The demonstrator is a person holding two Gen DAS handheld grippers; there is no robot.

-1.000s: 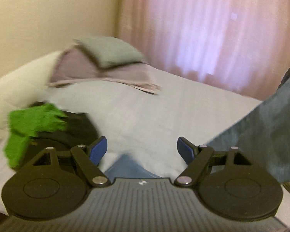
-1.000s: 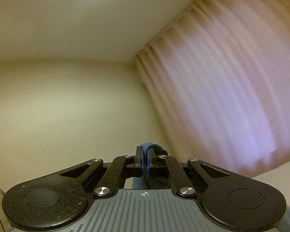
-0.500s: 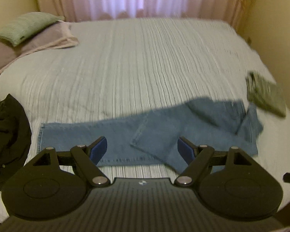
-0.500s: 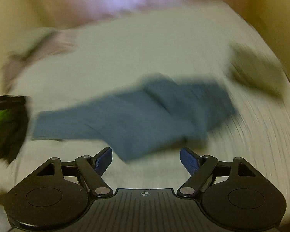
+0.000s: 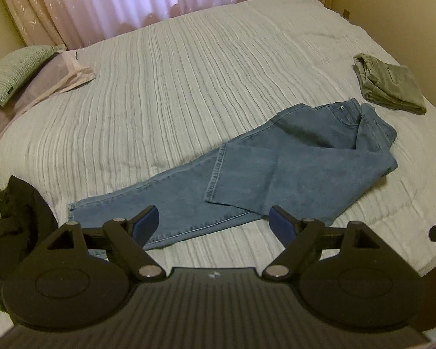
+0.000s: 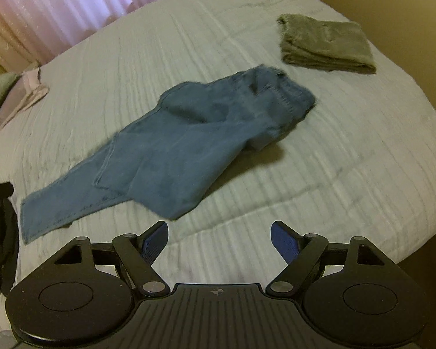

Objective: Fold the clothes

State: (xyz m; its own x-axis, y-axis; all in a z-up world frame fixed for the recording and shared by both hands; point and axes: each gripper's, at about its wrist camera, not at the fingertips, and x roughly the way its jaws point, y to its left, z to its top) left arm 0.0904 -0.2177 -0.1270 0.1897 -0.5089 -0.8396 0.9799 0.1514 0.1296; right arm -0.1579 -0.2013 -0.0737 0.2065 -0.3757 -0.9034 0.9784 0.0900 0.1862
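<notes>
A pair of blue jeans [image 5: 276,168] [image 6: 183,145] lies loose on the pale ribbed bedspread [image 5: 189,72]. One leg stretches out to the left and the other is thrown across it. The waist is bunched at the right. My left gripper [image 5: 214,215] hovers above the near edge of the jeans, its jaws opening a little wider with nothing between them. Just in front of the jeans, over bare bedspread, my right gripper [image 6: 219,228] stands open and holds nothing.
A folded olive garment [image 5: 389,87] [image 6: 325,43] lies at the far right of the bed. A heap of black and green clothes [image 5: 11,218] sits at the left edge. Pillows [image 5: 20,78] lie at the far left, below pink curtains [image 5: 116,0].
The right gripper, which was shut on a piece of denim and pointed up at the wall, has let go and swung down. The jeans now lie on the bed. The left gripper also tipped down.
</notes>
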